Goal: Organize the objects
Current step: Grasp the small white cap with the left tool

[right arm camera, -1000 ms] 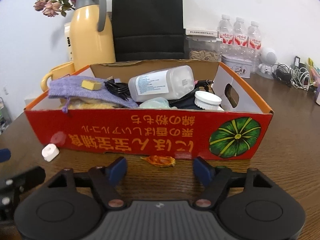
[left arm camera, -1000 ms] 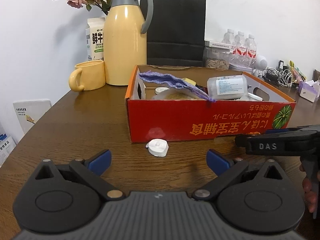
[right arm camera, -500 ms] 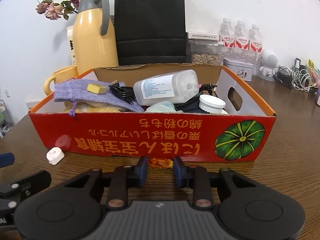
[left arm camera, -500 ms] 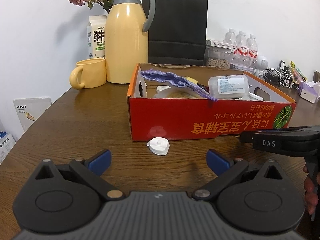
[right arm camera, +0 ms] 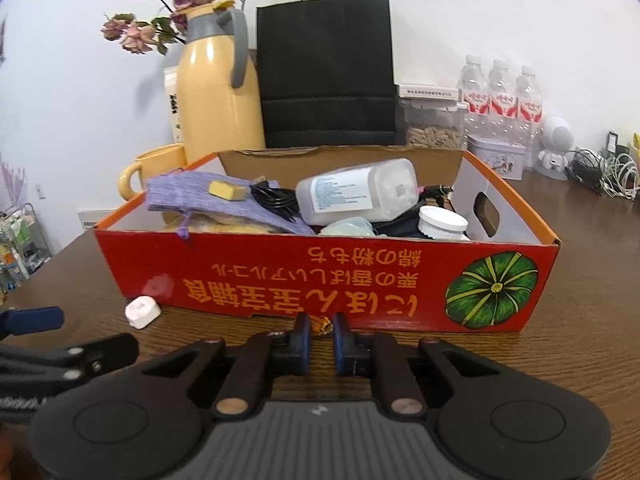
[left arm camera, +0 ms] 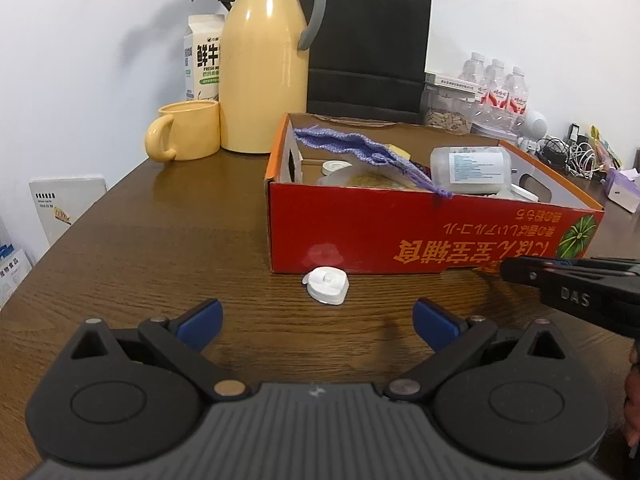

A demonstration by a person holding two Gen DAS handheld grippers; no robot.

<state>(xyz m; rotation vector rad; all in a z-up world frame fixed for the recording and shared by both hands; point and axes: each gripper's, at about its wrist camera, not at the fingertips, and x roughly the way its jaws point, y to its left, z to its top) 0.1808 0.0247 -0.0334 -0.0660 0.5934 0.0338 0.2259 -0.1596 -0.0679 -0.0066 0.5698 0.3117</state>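
Right tongs (right arm camera: 321, 326) have just closed on orange wrapper (right arm camera: 322, 325)

Glossy cardboard box (right arm camera: 280, 280) on grained wooden table (right arm camera: 580, 320).

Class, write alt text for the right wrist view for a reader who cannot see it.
The right gripper has just closed on a small orange wrapper lying on the wooden table against a red cardboard box full of odds and ends. A white cap lies left.

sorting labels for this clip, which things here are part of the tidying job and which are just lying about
Job:
- red box
- orange wrapper, right gripper shut on it, jaws just closed
- white cap, ahead of open left gripper

Lying about:
- flask
- mug
- black bag
- water bottles
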